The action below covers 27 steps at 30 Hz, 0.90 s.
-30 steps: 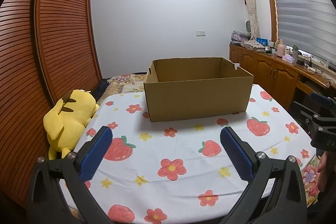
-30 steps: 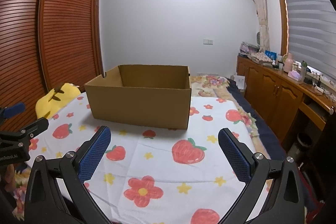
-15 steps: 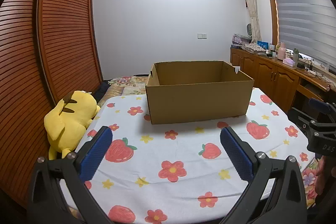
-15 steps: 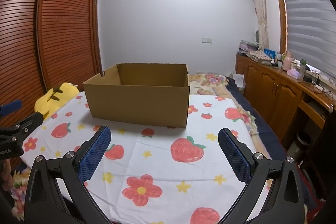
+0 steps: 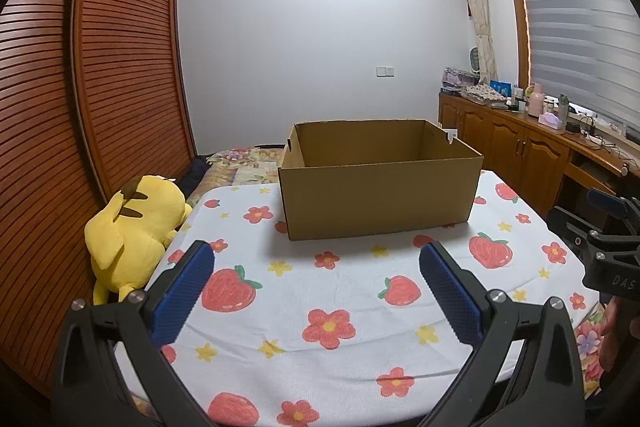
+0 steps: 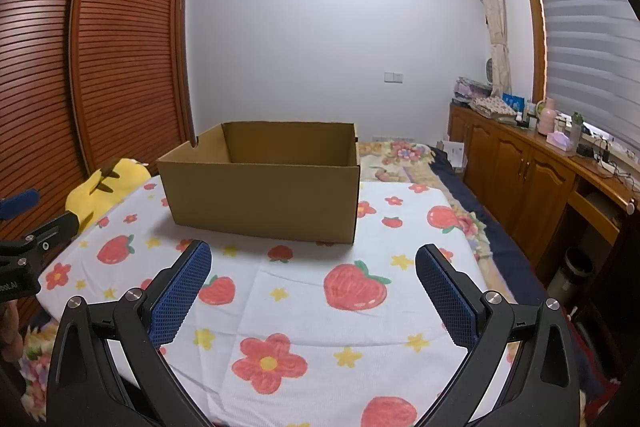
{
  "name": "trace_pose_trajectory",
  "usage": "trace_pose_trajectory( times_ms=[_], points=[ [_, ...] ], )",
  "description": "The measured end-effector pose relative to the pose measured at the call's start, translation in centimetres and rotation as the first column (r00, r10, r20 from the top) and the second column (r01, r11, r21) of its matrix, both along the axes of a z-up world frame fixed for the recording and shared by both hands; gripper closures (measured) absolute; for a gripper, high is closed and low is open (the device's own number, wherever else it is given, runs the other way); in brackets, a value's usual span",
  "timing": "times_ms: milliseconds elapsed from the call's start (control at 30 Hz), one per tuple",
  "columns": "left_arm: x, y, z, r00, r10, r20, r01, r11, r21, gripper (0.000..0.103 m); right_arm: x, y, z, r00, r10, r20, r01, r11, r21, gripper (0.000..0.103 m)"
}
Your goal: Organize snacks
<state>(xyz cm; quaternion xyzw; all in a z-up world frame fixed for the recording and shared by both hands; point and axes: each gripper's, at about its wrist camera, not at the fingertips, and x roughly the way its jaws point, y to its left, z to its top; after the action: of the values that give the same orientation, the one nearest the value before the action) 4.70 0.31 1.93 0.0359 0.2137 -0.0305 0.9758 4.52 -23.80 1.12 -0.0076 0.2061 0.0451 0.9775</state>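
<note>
An open brown cardboard box [image 5: 380, 197] stands on a table under a white cloth with strawberries and flowers [image 5: 320, 307]. It also shows in the right wrist view [image 6: 264, 191]. Its inside floor is hidden; no snacks are in view. My left gripper [image 5: 316, 267] is open and empty, held above the table's near edge in front of the box. My right gripper [image 6: 314, 267] is open and empty, to the right of the left one. Each gripper shows at the edge of the other's view.
A yellow plush toy [image 5: 132, 231] lies at the table's left edge beside the wooden slatted wardrobe [image 5: 80, 107]. A bed [image 6: 404, 155] lies behind the table. A wooden sideboard [image 6: 540, 163] with small items runs along the right wall.
Both grippers have tilted up and drawn back slightly, so the box sits a little lower in both views. Jaws have stayed open.
</note>
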Motion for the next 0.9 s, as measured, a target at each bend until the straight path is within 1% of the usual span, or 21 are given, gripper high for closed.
trace_pose_trajectory(
  times_ms=[900],
  points=[
    [-0.38,-0.04,0.15,1.0,-0.002,0.019,0.002,1.0,0.002,0.0,0.07,-0.16,0.07,1.0,0.0,0.004,0.0,1.0,0.005,0.0]
  ],
)
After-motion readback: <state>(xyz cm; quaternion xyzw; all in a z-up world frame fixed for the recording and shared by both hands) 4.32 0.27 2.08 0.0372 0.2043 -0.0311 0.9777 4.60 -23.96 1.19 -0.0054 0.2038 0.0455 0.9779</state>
